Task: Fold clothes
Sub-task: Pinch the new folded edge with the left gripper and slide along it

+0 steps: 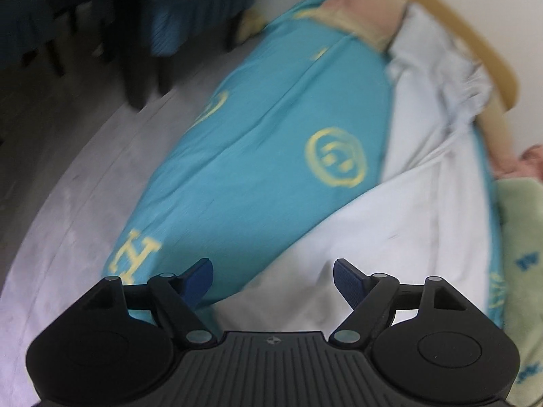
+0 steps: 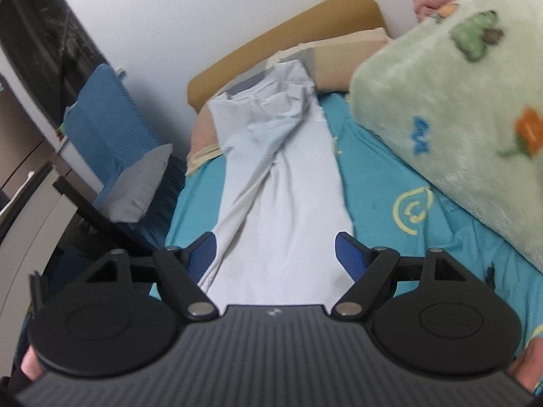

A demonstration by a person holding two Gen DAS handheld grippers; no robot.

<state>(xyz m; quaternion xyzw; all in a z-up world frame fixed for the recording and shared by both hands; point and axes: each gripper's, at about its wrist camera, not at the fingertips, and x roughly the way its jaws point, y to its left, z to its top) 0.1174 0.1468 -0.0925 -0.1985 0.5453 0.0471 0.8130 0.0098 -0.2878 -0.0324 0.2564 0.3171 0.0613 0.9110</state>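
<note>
Left gripper (image 1: 273, 279): held low over the bed, blue-padded fingers spread wide, holding nothing, aimed at the edge where the pale blue-white cloth garment (image 1: 390, 237) meets the turquoise bedsheet with yellow prints (image 1: 264, 156). Right gripper (image 2: 275, 254): fingers likewise apart, straddling the garment's near end (image 2: 281, 203), which lies lengthwise along the sheet (image 2: 390, 183). Fluffy green patterned blanket (image 2: 458, 101) lies to the right.

Each camera sits on its own gripper and looks forward, past the open jaws, down at the bed (image 1: 258, 156) from close by. The left view faces along the bed's edge. The right view looks up its length toward the headboard (image 2: 281, 30). Both see the pale trousers (image 2: 281, 183) and blue sheet.
</note>
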